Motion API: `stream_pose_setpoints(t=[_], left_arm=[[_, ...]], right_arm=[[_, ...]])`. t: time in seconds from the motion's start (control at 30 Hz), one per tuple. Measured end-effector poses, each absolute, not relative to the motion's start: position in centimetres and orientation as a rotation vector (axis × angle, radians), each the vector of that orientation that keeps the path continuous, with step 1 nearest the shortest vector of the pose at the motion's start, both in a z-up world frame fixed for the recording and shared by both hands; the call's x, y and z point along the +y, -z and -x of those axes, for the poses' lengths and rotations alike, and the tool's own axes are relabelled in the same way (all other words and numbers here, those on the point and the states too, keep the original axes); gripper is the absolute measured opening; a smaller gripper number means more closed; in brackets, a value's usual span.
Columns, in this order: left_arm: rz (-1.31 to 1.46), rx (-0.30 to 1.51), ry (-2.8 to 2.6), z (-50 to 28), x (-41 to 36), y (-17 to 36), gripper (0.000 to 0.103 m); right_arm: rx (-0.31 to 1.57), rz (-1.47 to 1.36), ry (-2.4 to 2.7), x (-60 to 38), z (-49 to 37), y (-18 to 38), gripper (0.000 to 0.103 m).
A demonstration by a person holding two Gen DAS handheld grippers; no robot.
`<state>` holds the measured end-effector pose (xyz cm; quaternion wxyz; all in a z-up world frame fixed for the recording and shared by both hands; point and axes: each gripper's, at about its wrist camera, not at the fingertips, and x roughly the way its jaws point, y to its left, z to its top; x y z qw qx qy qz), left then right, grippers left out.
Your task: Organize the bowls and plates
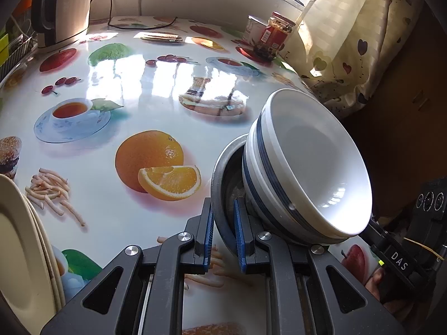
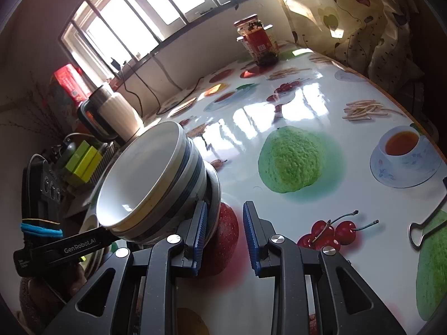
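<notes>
Holding the nested stack of white blue-banded ceramic bowls in a grey metal bowl (image 1: 293, 173) tilted above the fruit-print table (image 1: 125, 117), I note left gripper (image 1: 225, 234) clamped on its rim, right gripper (image 2: 225, 234) gapped and empty beside it, cream plates (image 1: 19, 245) already stacked; set-down remains.

Black tool (image 1: 223, 231) frames, blue ribbed pads (image 2: 199, 237), silver screws; white "GenRobot.AI" and "DAS" lettering.

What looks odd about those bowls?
The stack of white blue-banded bowls tips steeply sideways inside a metal bowl, which the left gripper pinches by its rim. The right gripper is open beside it.
</notes>
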<state>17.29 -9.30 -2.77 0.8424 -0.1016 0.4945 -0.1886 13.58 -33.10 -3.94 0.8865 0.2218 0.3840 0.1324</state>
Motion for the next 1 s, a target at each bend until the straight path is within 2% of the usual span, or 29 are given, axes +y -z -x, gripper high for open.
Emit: stream_pose_setpoints(t=[0.63, 1.0], left_arm=[[0.311, 1.052, 0.434, -17.5, -8.2, 3.3, 0.015], [0.320, 1.038, 0.419, -17.2, -7.7, 2.8, 0.015]], right_arm=[[0.786, -0.561, -0.336, -33.6, -13.4, 4.4, 0.011], [0.796, -0.587, -0.305, -34.3, -12.9, 4.3, 0.011]])
